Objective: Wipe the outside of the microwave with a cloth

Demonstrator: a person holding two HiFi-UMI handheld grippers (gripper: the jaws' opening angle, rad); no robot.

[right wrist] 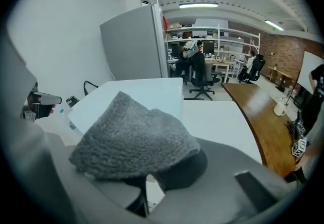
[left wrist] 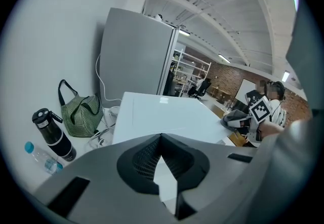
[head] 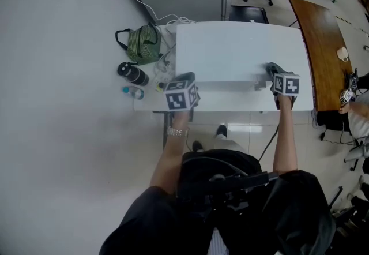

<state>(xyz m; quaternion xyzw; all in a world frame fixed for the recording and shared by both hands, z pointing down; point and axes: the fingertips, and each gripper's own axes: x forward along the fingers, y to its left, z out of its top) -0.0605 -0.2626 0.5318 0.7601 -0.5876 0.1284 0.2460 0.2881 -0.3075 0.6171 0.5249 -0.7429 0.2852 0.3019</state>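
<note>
Table: white (head: 147, 105), against the wall, and it carried the microwave.
Microwave: a white box (head: 236, 49) that took up most of the tabletop, with both my grippers at its near edge.
Bag: green, striped (head: 142, 44), on the table beside the microwave's left side.
My left gripper: (left wrist: 161, 137) was at the near left corner, its jaws pressed together on nothing.
My right gripper: (head: 281, 81) was clenched on the cloth.
Cloth: grey and fuzzy (right wrist: 131, 137), bunched over my right jaws at the microwave's near right edge.
Bottle: black (head: 133, 73), near the bag.
</note>
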